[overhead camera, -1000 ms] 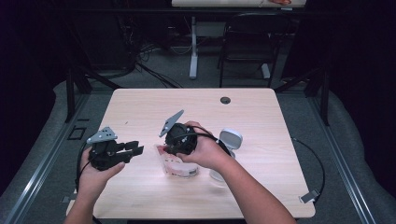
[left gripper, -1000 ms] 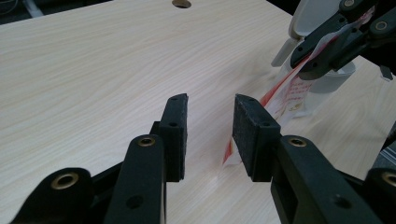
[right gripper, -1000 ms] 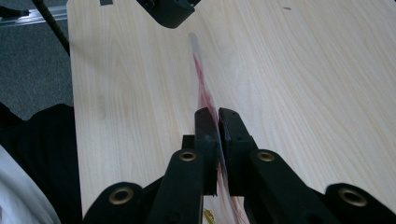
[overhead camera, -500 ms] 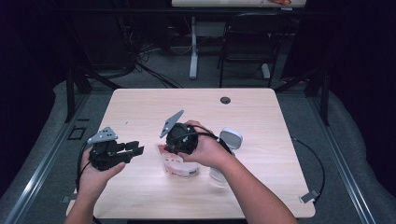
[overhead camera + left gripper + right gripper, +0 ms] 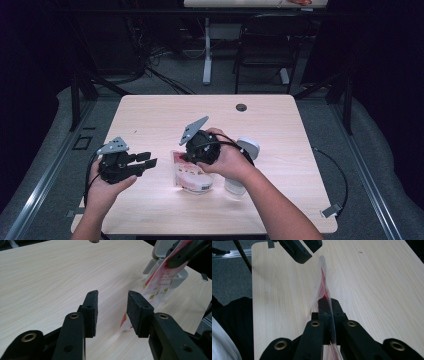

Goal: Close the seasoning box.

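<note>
A clear plastic packet (image 5: 192, 176) printed red and white stands on edge on the wooden table (image 5: 150, 115). My right gripper (image 5: 185, 159) is shut on its top edge (image 5: 322, 282) and holds it upright. The pads (image 5: 324, 305) pinch the film flat. My left gripper (image 5: 150, 161) hovers to the left of the packet, open, and its jaws have just been opening. Nothing lies between its pads (image 5: 91, 308). The packet's near corner (image 5: 126, 323) shows just behind the right-hand pad, with no pad pressing on it.
A white container (image 5: 234, 186) with a flipped-up lid (image 5: 248, 146) stands just right of the packet, behind the right hand. A round cable hole (image 5: 241, 107) sits near the table's far edge. A chair and a desk leg stand beyond the table.
The left gripper's jaws look slightly wider apart. Both hands and the packet stay about where they were.
</note>
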Demonstrator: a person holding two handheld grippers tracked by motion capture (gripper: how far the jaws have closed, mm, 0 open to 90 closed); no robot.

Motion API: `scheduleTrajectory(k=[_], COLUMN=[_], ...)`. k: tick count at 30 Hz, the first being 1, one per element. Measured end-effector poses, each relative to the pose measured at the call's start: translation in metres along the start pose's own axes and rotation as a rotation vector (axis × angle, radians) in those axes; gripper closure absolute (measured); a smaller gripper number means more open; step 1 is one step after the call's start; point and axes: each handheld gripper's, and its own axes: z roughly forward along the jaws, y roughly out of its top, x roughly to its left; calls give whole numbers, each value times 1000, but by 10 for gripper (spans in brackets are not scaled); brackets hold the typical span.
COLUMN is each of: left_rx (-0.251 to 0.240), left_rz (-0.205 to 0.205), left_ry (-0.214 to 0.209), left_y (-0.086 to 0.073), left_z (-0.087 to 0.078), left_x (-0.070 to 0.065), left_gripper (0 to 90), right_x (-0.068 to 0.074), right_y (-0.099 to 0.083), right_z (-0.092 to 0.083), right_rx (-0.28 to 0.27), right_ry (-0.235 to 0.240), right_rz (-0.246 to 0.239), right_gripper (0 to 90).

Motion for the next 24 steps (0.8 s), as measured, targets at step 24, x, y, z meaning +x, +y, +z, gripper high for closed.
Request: scheduleTrajectory(k=[24], left_rx=[7], left_rz=[64], left_ry=[-56], left_y=[-1], left_z=[21], left_x=[-15], left_gripper=[539], right_x=[-2], right_y=[-18], right_z=[-42], right_rx=[-130], right_ry=[-39], right_rz=[29], right_gripper=[900])
